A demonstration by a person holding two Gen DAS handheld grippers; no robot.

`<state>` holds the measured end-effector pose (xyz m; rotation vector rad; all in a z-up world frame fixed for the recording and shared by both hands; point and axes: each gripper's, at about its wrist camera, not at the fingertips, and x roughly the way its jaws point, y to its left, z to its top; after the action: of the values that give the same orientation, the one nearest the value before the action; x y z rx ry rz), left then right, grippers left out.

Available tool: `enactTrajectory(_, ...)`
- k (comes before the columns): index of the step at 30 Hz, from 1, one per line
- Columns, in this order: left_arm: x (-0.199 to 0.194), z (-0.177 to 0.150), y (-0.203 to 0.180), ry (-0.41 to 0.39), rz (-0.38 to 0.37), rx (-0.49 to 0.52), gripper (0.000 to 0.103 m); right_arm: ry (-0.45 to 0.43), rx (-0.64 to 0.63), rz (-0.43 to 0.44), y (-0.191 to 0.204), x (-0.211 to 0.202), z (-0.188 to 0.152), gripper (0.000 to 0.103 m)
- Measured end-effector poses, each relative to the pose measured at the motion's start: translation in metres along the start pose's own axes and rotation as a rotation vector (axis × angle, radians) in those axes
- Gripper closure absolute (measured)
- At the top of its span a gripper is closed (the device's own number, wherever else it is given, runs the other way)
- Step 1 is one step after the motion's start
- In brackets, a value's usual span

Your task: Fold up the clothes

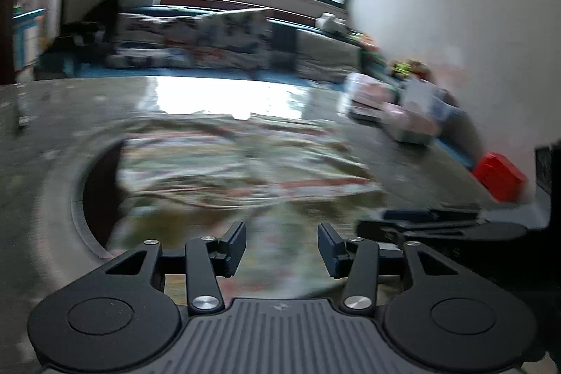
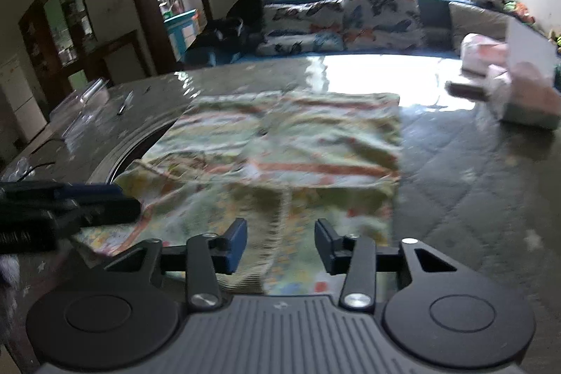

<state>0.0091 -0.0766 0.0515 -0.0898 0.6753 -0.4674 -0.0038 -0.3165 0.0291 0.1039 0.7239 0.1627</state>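
A pale green garment with orange stripes and small coloured prints (image 2: 280, 149) lies folded on the grey patterned table (image 2: 473, 184); the left wrist view shows the same garment (image 1: 238, 170), blurred. My left gripper (image 1: 281, 247) hovers open over the garment's near part, nothing between its fingers. My right gripper (image 2: 280, 246) is also open just above the garment's near edge, by a fringed hem. The left gripper (image 2: 87, 209) shows as a dark shape at the left edge of the right wrist view. The right gripper (image 1: 420, 226) appears low at the right of the left wrist view.
A round dark opening (image 1: 98, 195) in the table lies partly under the garment's left side. Plastic boxes and packets (image 2: 515, 86) stand at the far right of the table, with a red box (image 1: 498, 176) nearer. Behind the table is a sofa with butterfly-print cushions (image 2: 343, 20).
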Motion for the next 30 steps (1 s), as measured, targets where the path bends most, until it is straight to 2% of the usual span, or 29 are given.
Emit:
enactTrajectory(4,-0.008,-0.002,0.032,-0.011,0.082,-0.048,0.054,0.023,-0.007,0.006,0.008,0.01,-0.001,0.068)
enactTrajectory(5,-0.009,-0.002,0.04,-0.013,0.099,-0.057,0.054,0.029,-0.009,0.007,0.01,0.013,-0.002,0.074)
enactTrajectory(7,-0.011,-0.004,0.05,-0.014,0.129,-0.067,0.054,0.041,-0.012,0.01,0.013,0.018,-0.002,0.076)
enactTrajectory(9,-0.013,-0.007,0.062,-0.009,0.151,-0.084,0.053,0.052,-0.016,0.013,0.017,0.023,-0.003,0.091)
enactTrajectory(11,-0.013,-0.009,0.068,-0.004,0.165,-0.091,0.053,0.059,-0.019,0.014,0.02,0.026,-0.003,0.094)
enactTrajectory(14,-0.013,-0.011,0.076,0.002,0.187,-0.101,0.053,0.036,-0.033,0.003,0.024,0.021,0.001,0.095)
enactTrajectory(20,-0.005,-0.015,0.079,0.016,0.238,-0.058,0.054,-0.017,-0.07,-0.032,0.029,0.007,0.01,0.095)
enactTrajectory(25,0.003,-0.016,0.083,0.045,0.298,-0.027,0.055,-0.011,-0.066,-0.049,0.025,0.008,0.011,0.095)
enactTrajectory(30,0.0,-0.003,0.08,0.018,0.276,-0.029,0.058,-0.001,-0.058,-0.065,0.02,0.01,0.01,0.092)
